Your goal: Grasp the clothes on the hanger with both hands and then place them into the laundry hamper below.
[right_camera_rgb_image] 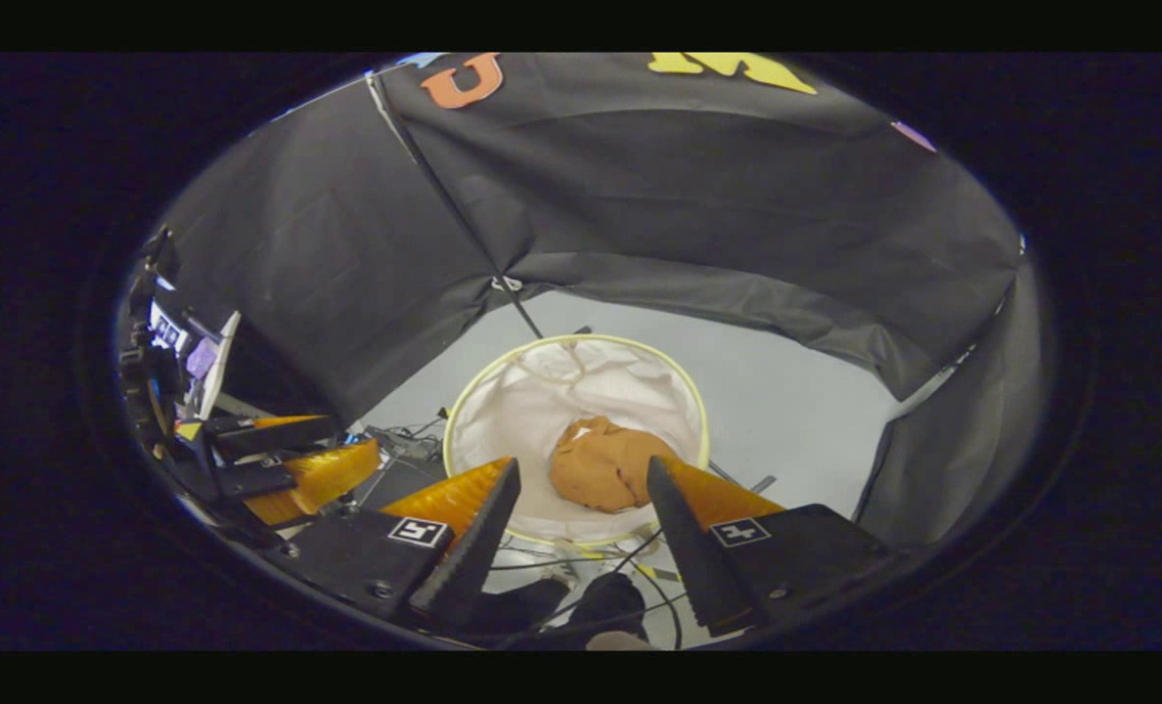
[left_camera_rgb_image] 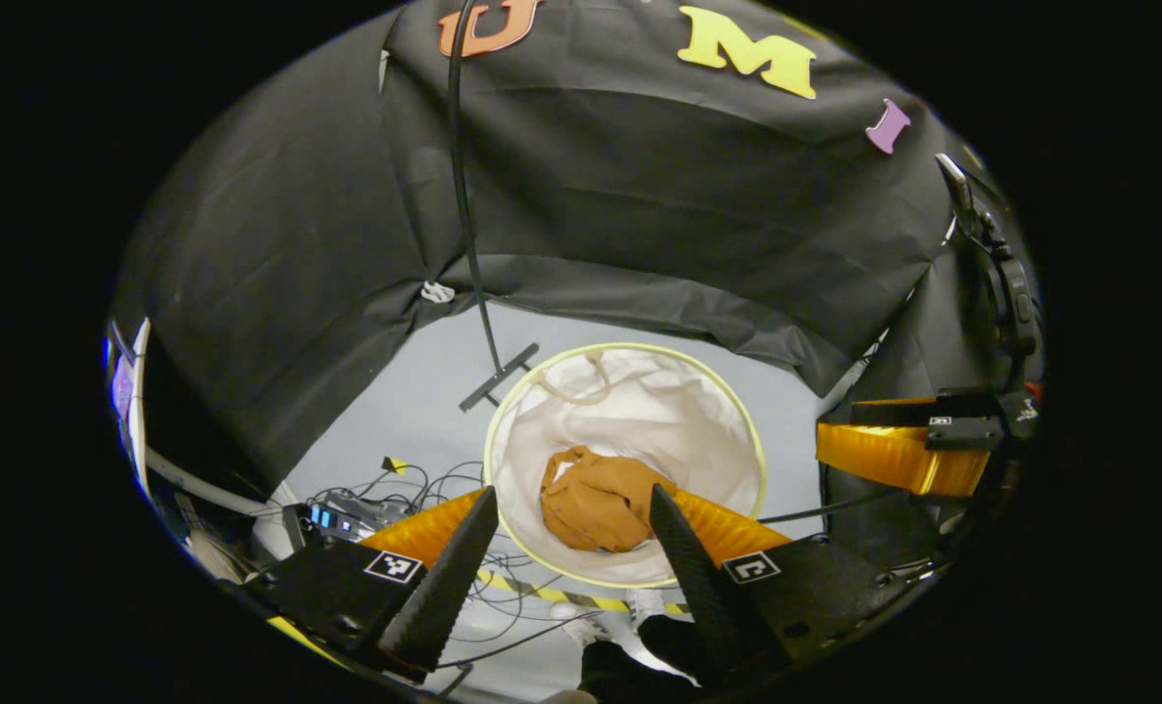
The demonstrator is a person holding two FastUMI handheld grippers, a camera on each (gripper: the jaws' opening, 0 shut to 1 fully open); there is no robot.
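Observation:
A crumpled brown garment [left_camera_rgb_image: 598,499] lies at the bottom of the round white laundry hamper [left_camera_rgb_image: 718,411] on the floor. My left gripper [left_camera_rgb_image: 571,497] hangs open well above the hamper, nothing between its fingers. In the right gripper view the same brown garment [right_camera_rgb_image: 605,464] rests inside the hamper [right_camera_rgb_image: 503,411], and my right gripper [right_camera_rgb_image: 583,471] is open above it, holding nothing. The other gripper [left_camera_rgb_image: 909,445] appears at the right edge of the left gripper view, and at the left edge of the right gripper view as a gripper [right_camera_rgb_image: 288,460]; neither touches the garment.
A thin black stand pole [left_camera_rgb_image: 464,215] rises from a foot [left_camera_rgb_image: 499,376] just behind the hamper. Cables and a small lit device [left_camera_rgb_image: 346,513] lie on the pale floor to the left. Yellow-black tape [left_camera_rgb_image: 542,592] runs in front of the hamper. Black cloth walls enclose the space.

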